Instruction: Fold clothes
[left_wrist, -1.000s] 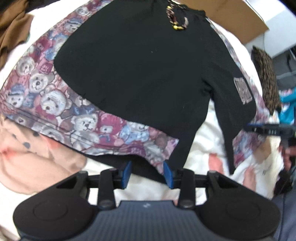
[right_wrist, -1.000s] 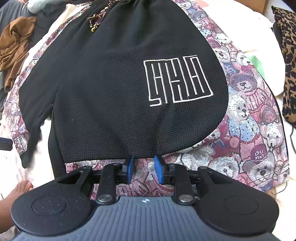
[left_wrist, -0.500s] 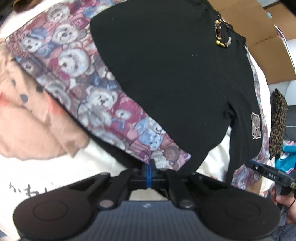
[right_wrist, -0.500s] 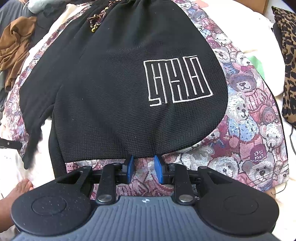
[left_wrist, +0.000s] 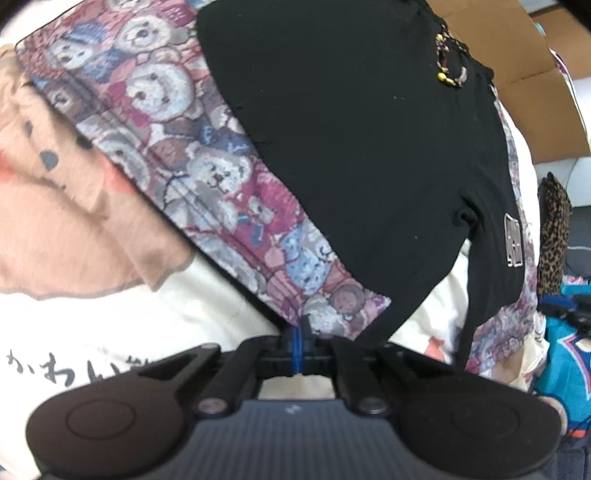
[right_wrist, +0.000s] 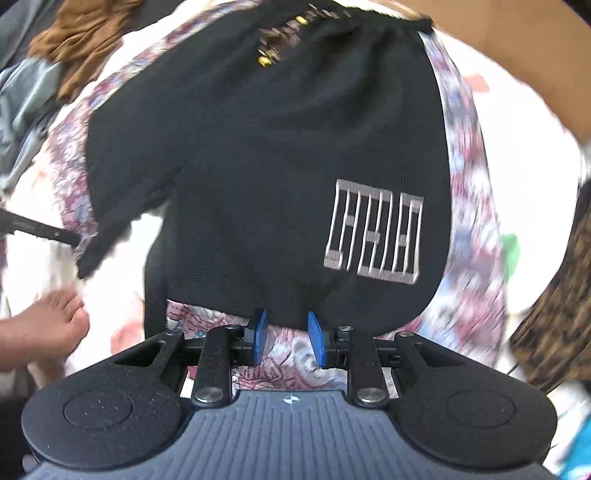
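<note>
My left gripper (left_wrist: 298, 343) is pinched shut on the hem corner of the bear-print shorts (left_wrist: 207, 173) spread on the bed. My right gripper (right_wrist: 286, 338) hangs part-open over the other hem, gripping nothing. Soft, limp cloth; take the corners.

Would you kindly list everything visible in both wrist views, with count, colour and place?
shorts: one pair, black with teddy-bear-print panels, spread across the bed.
logo: one, white, on the shorts' right leg.
drawstring: one, beaded, at the waistband.
bedsheet: one, cream with peach print, beneath.
brown garment: one, far left.
leopard-print fabric: one, right edge.
cardboard box: one, brown, beyond the bed.
foot: one, bare, lower left.
left hand-held gripper: shut on the shorts' hem.
right hand-held gripper: blue pads apart over the hem.
</note>
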